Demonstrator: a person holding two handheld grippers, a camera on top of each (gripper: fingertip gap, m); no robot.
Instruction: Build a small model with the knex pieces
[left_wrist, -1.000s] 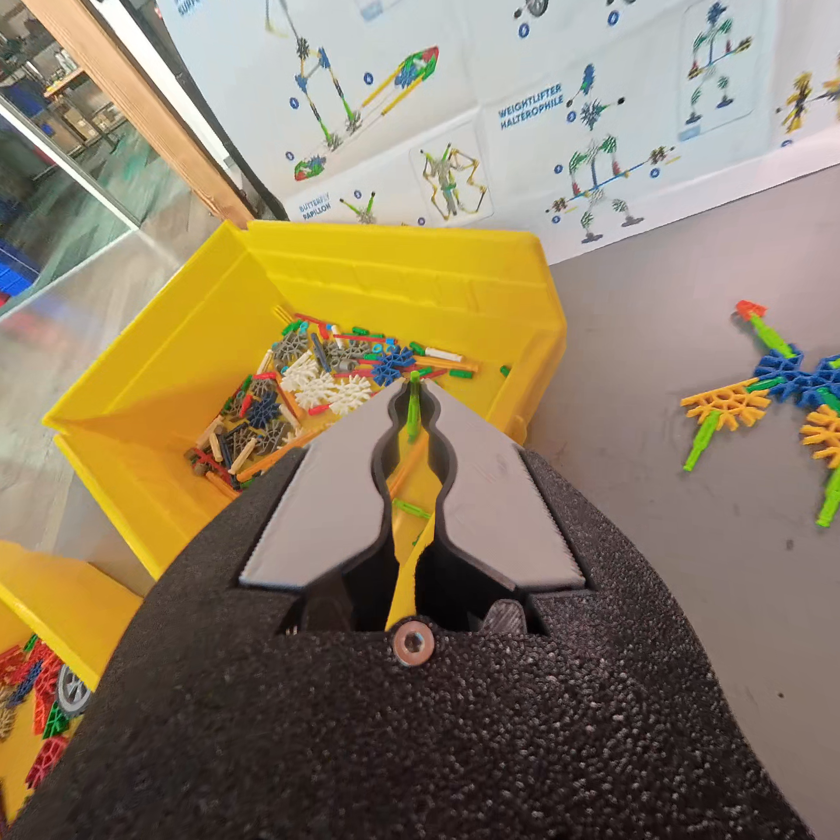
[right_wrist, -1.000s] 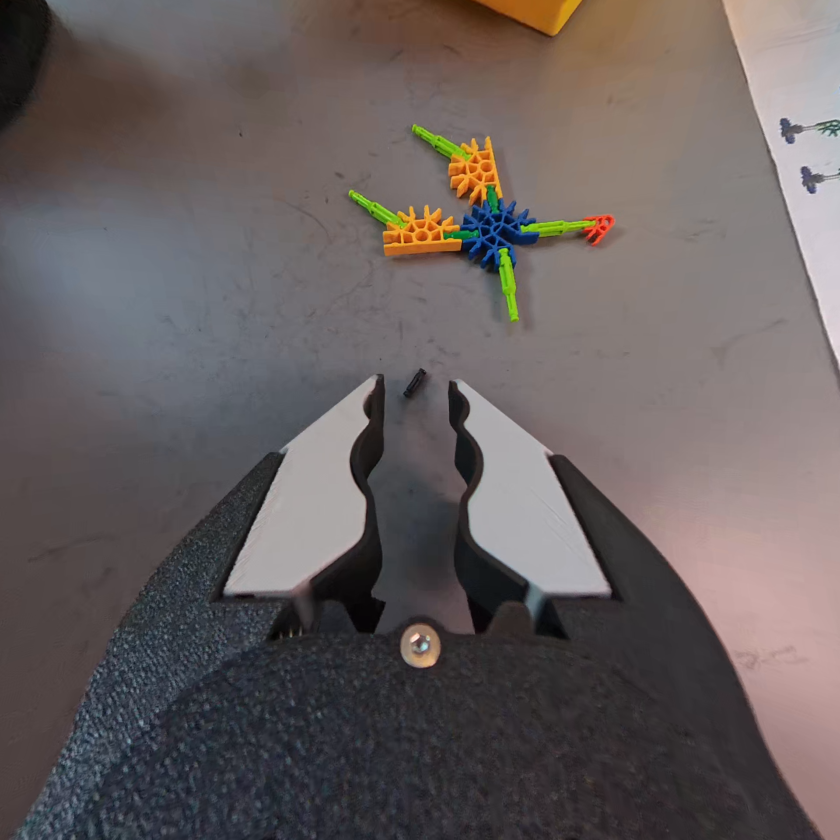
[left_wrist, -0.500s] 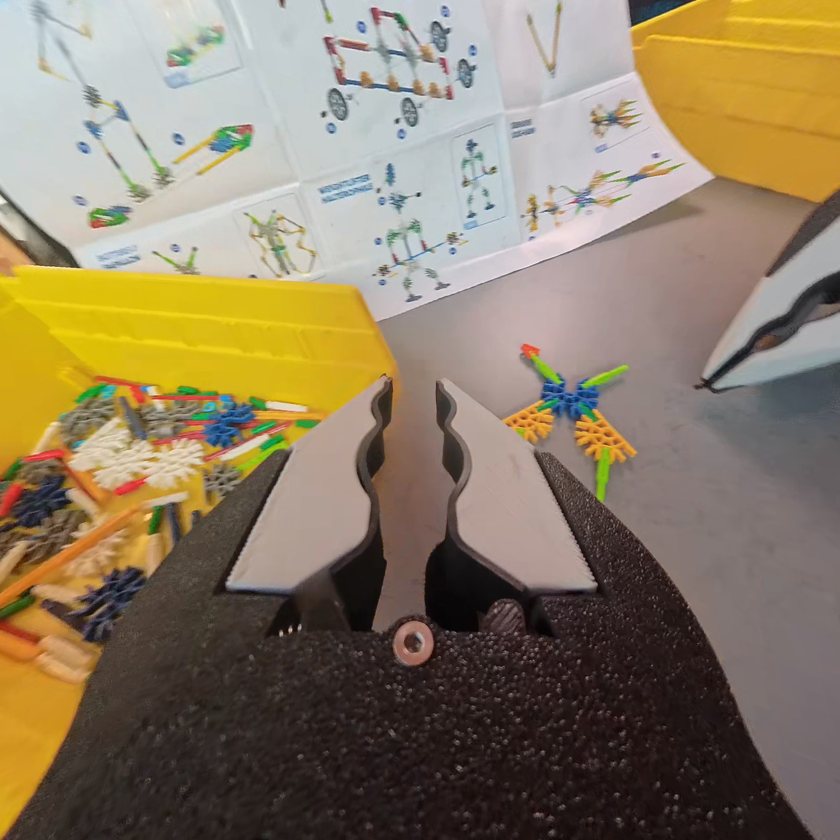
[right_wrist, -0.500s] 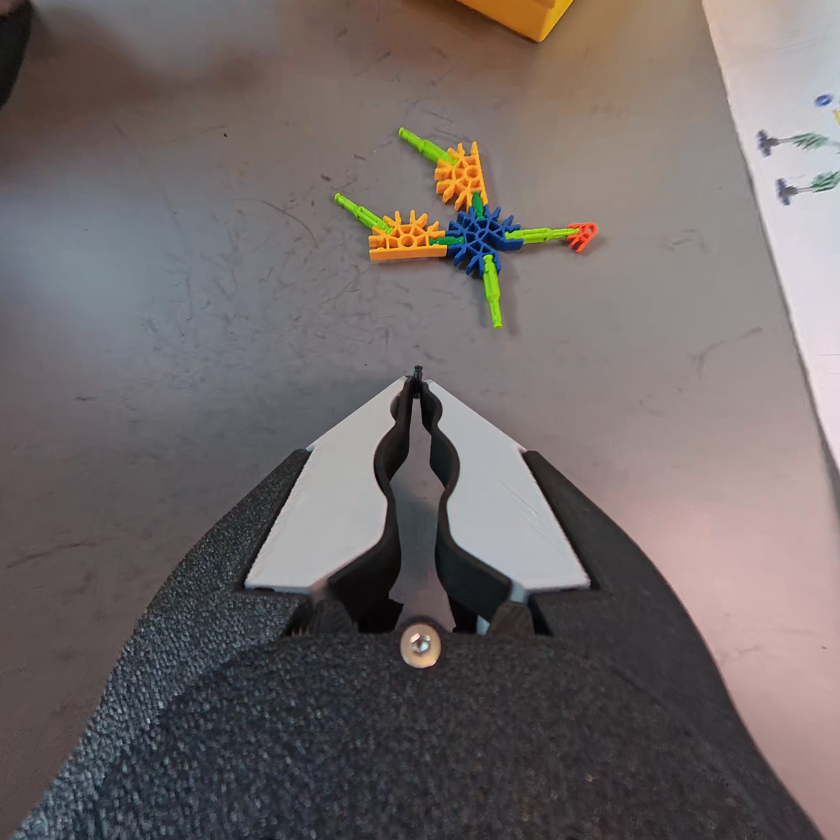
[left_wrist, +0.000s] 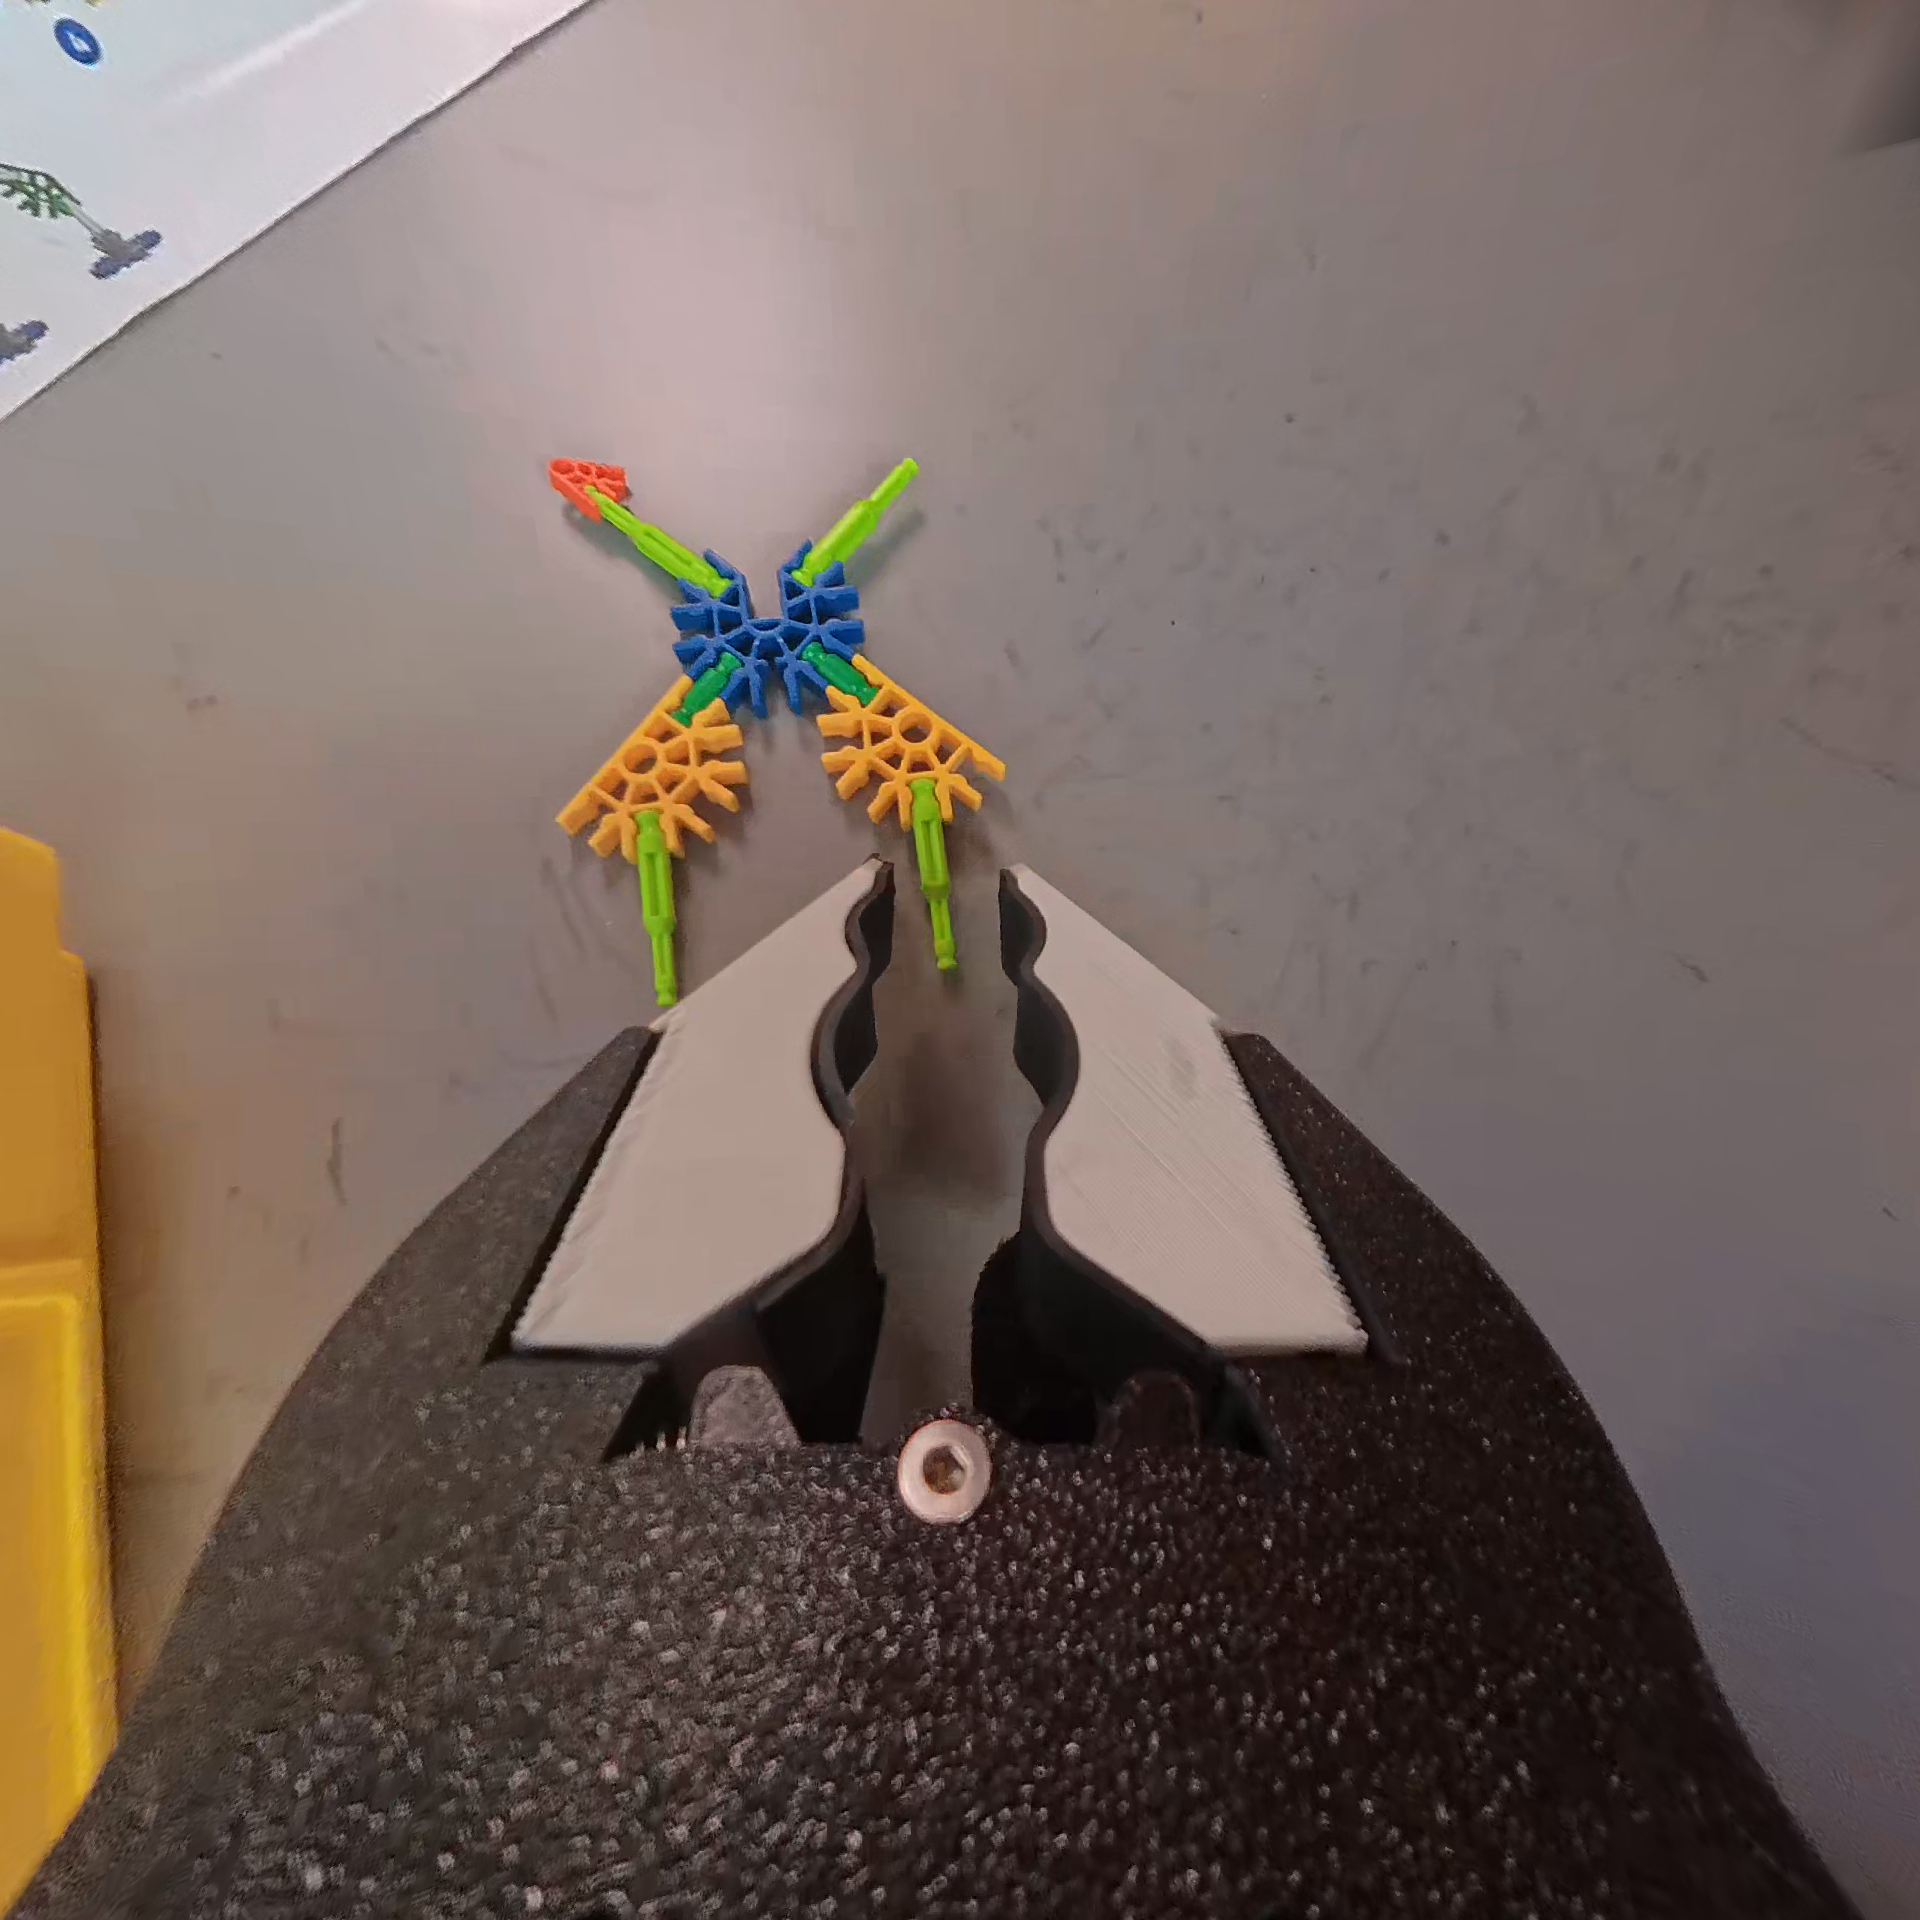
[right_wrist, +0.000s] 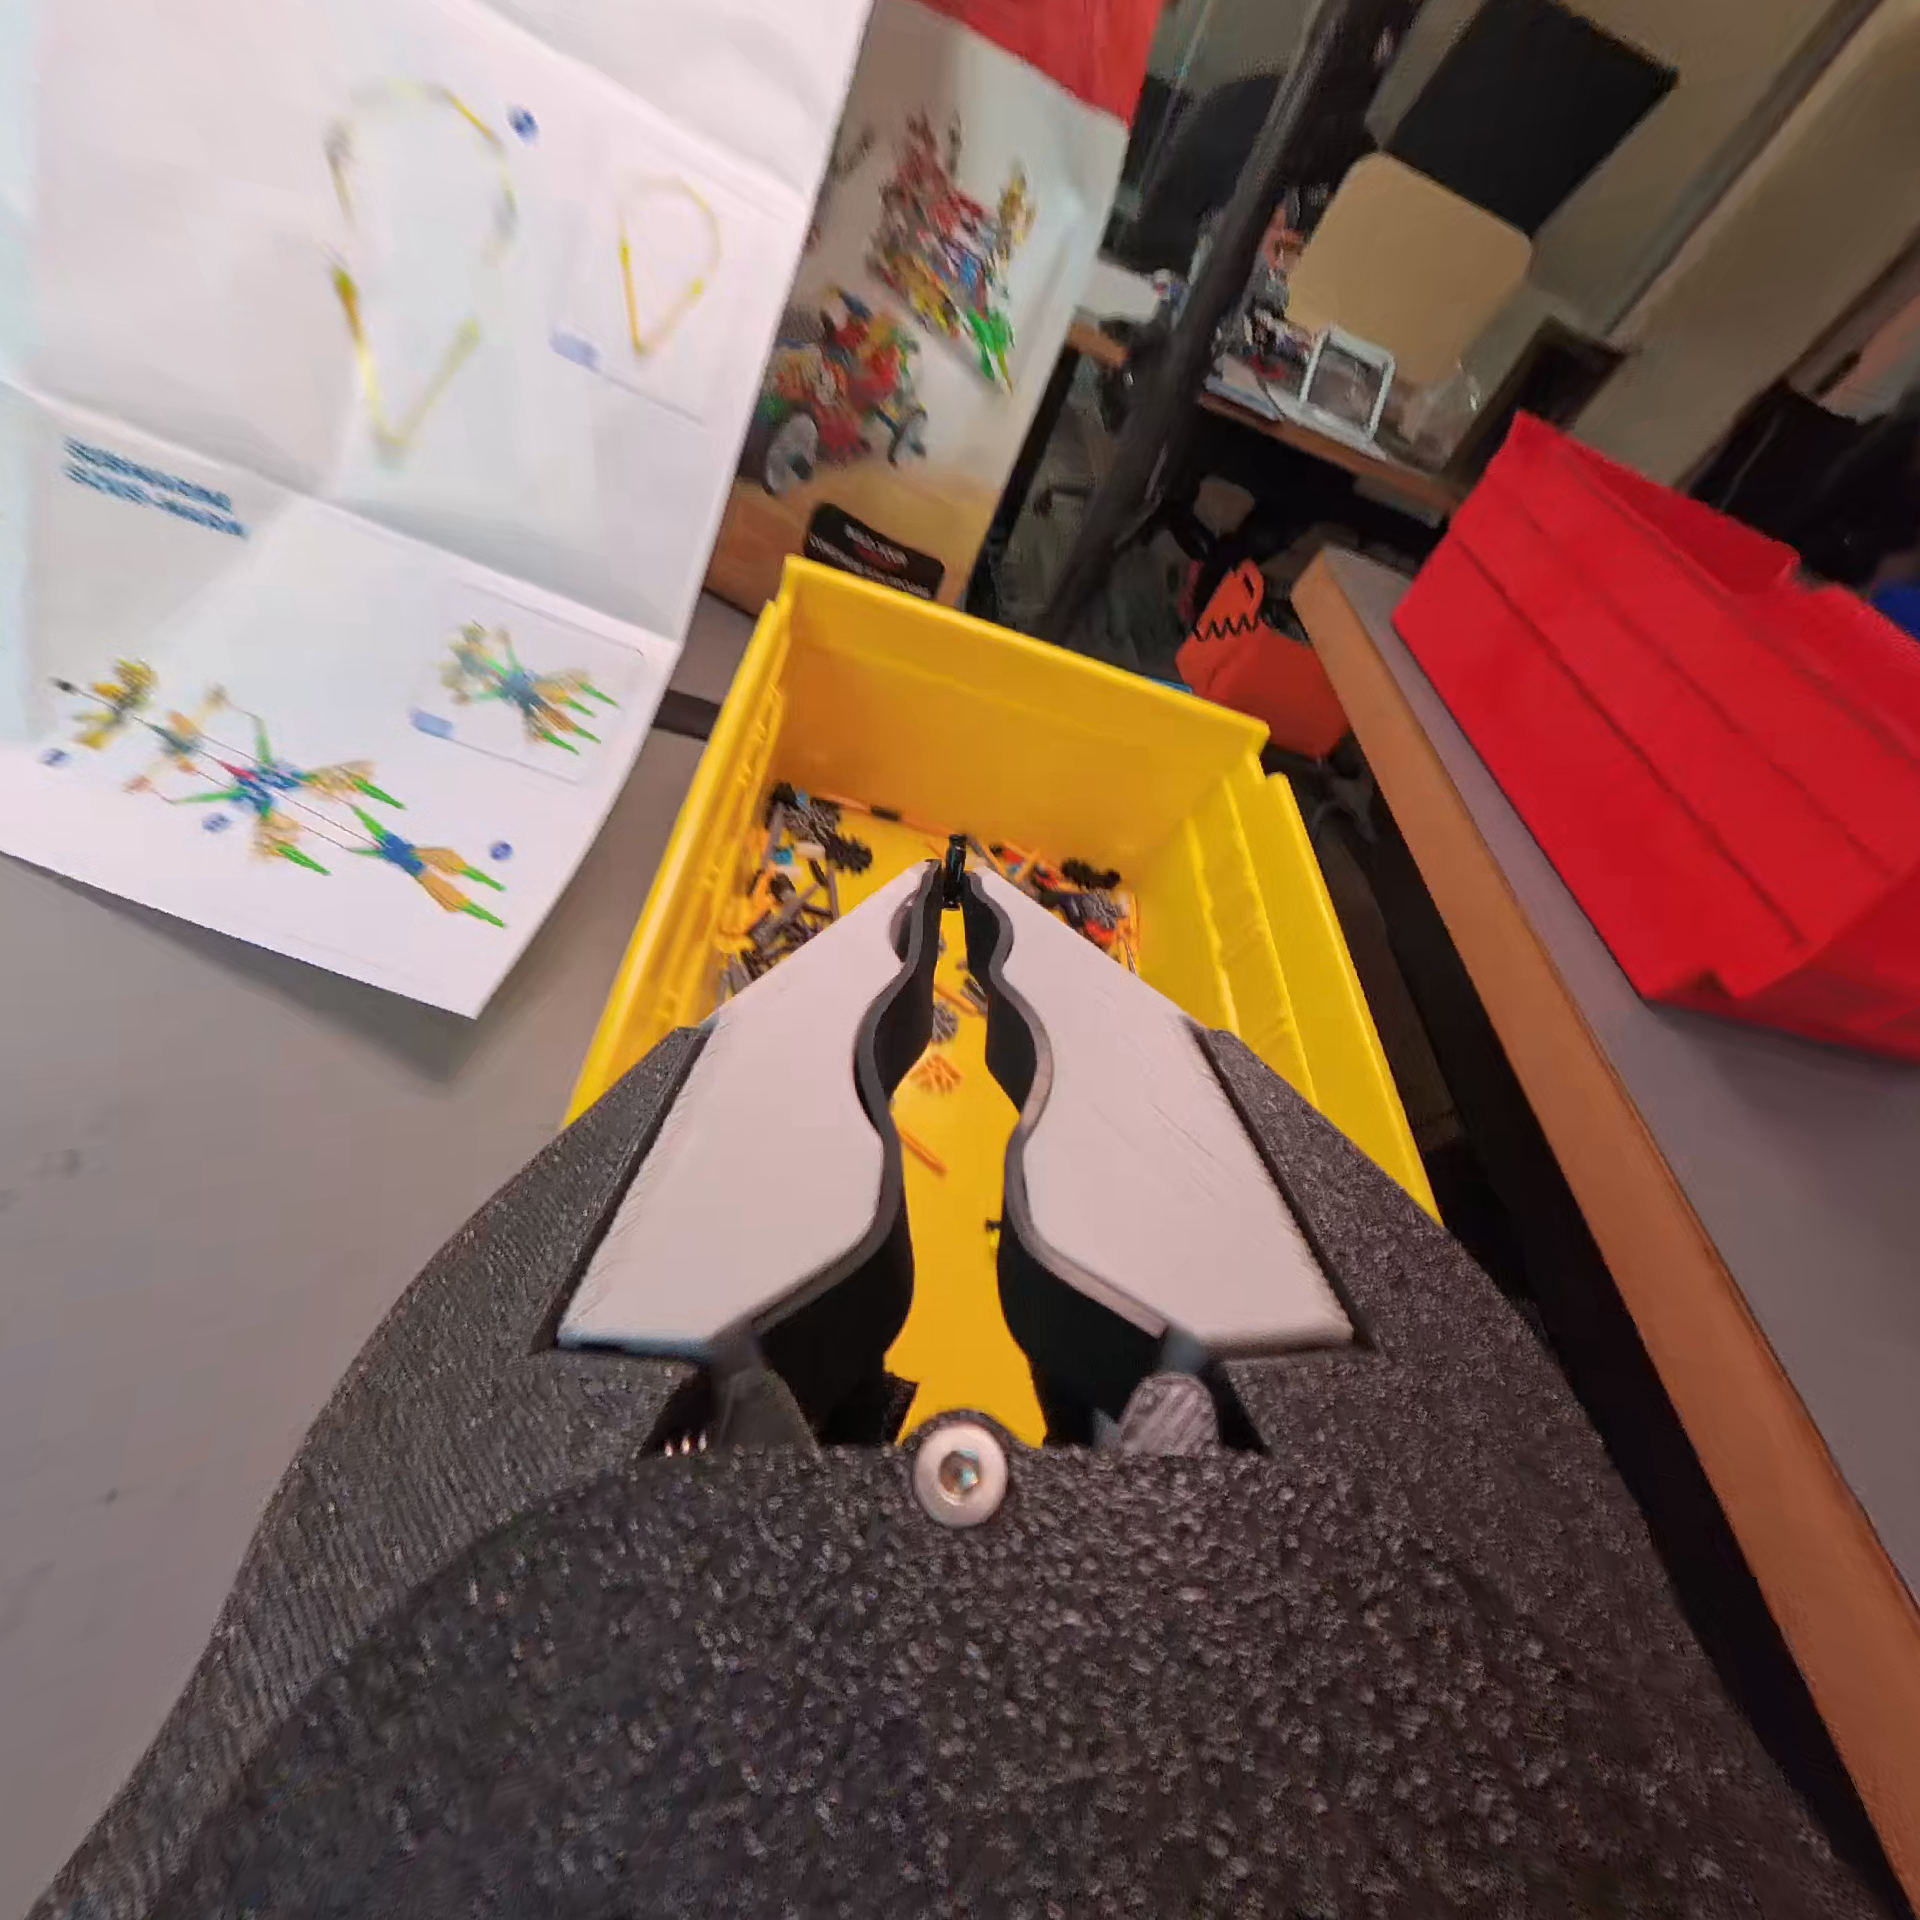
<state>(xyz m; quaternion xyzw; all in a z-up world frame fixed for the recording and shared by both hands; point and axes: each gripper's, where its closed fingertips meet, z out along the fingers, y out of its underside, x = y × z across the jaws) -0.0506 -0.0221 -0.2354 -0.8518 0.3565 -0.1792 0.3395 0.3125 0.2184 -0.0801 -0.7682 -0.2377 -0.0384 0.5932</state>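
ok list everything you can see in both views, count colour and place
toy assembly: 1, blue hub, two orange fans, green rods, red tip; on grey table, just ahead of left gripper
instruction sheet: 1, white, table's left
yellow bin: 1, holds small mixed parts, under right gripper
red bins: stack, second table at right
small black piece: 1, pinched in right gripper's tips
left gripper: open, a green rod's end between its tips
right gripper: shut on the piece

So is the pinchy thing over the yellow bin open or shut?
Shut. The right gripper has its fingers pinched on a tiny black piece, tips nearly touching, above the yellow bin.
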